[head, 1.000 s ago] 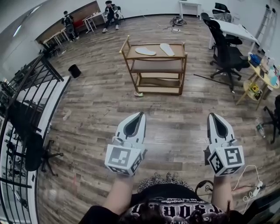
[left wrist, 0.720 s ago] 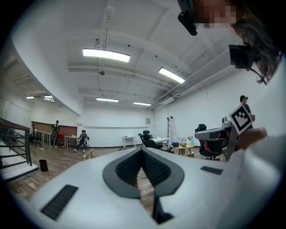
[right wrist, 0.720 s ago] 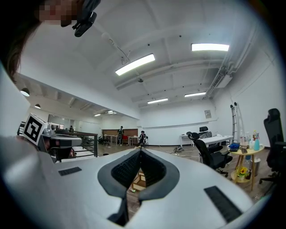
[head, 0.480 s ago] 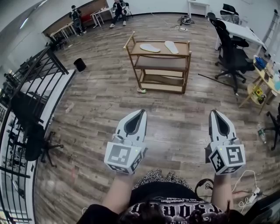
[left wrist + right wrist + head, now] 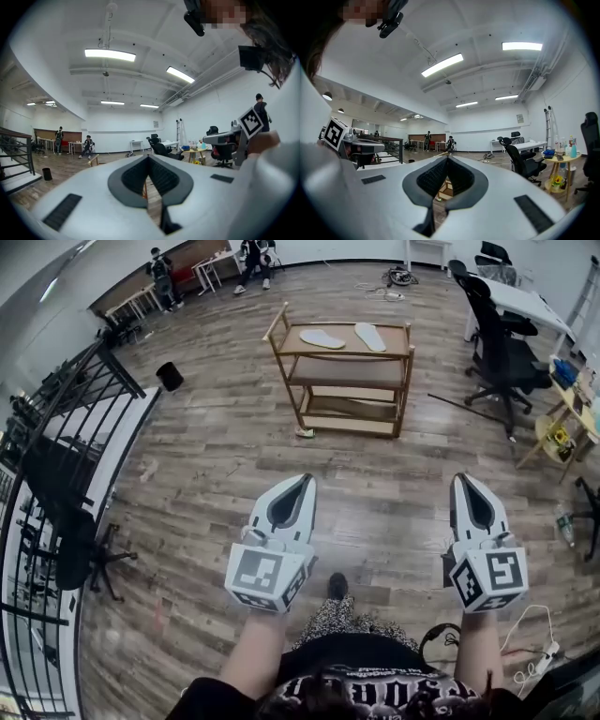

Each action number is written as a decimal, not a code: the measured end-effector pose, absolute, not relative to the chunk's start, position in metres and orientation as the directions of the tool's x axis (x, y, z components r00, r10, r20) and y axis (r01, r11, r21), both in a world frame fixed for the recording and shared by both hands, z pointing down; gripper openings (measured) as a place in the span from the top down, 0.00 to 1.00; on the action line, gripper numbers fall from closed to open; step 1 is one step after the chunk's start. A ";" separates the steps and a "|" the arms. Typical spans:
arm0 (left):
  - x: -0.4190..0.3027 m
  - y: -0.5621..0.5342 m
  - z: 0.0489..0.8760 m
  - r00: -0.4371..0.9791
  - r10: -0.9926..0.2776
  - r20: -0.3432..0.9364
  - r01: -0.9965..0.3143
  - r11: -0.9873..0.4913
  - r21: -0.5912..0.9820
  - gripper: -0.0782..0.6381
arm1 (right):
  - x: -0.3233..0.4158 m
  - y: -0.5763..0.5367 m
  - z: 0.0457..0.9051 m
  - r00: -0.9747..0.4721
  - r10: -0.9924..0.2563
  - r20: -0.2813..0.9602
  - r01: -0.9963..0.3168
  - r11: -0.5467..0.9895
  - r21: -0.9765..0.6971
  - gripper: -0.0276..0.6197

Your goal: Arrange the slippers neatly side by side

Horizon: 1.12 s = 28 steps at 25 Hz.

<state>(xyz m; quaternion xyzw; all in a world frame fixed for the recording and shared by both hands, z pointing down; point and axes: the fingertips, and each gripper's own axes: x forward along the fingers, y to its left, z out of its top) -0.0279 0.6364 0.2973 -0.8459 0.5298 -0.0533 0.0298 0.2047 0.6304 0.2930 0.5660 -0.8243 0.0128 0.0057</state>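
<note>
Holding left gripper and right gripper level and low, each pinched shut on nothing, aimed toward slippers splayed apart atop wooden cart well ahead; probably closed simply because out of reach.

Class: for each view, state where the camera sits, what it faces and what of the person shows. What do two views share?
Head view: on the head, facing steeply down at the wooden cart; forearms, left tongs, right tongs show.
Left gripper view: on the left tongs, facing level across the room; right tongs at right.
Right gripper view: on the right tongs, facing level; left tongs at left.
Shared, first and third: cart.
</note>
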 end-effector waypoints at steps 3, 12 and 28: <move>-0.029 0.610 0.298 0.450 -0.891 0.057 -0.886 -0.453 -0.101 0.90 | 0.206 0.609 0.294 -0.335 -0.942 0.030 -0.942 0.335 -0.015 0.95; -0.053 0.526 0.302 0.492 -0.868 0.066 -0.865 -0.496 -0.075 0.90 | 0.177 0.537 0.292 -0.312 -0.949 0.052 -0.950 0.311 -0.016 0.95; -0.108 0.439 0.313 0.495 -0.866 0.071 -0.867 -0.498 -0.031 0.90 | 0.125 0.449 0.291 -0.289 -0.955 0.065 -0.957 0.289 -0.004 0.95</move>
